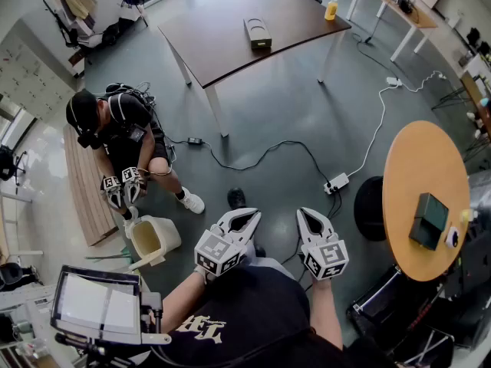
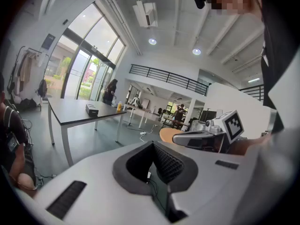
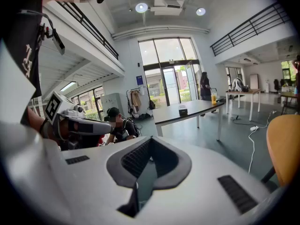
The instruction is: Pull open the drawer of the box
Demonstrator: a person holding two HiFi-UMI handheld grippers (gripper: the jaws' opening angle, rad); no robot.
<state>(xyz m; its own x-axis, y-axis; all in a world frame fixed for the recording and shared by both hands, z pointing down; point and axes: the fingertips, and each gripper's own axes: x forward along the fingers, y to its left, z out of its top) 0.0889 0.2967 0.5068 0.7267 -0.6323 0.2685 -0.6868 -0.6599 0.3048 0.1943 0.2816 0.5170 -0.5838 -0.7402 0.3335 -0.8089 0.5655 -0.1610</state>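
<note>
A small dark box (image 1: 258, 33) lies on the brown table (image 1: 222, 44) far across the floor; the left gripper view shows that box (image 2: 92, 109) small at the left, and the right gripper view has the box (image 3: 183, 110) near the middle. Whether its drawer is open is too small to tell. My left gripper (image 1: 250, 215) and right gripper (image 1: 309, 215) are held side by side close to my body, over the floor and far from the table. Both point slightly downward. In their own views the left gripper (image 2: 152, 145) and right gripper (image 3: 150, 141) have their jaws together with nothing between.
A round wooden table (image 1: 418, 167) at the right carries a dark green box (image 1: 428, 221); a black stool (image 1: 374, 208) stands beside it. Cables and a power strip (image 1: 337, 182) cross the floor. A seated person (image 1: 123, 140) and a beige bucket (image 1: 153, 238) are at the left.
</note>
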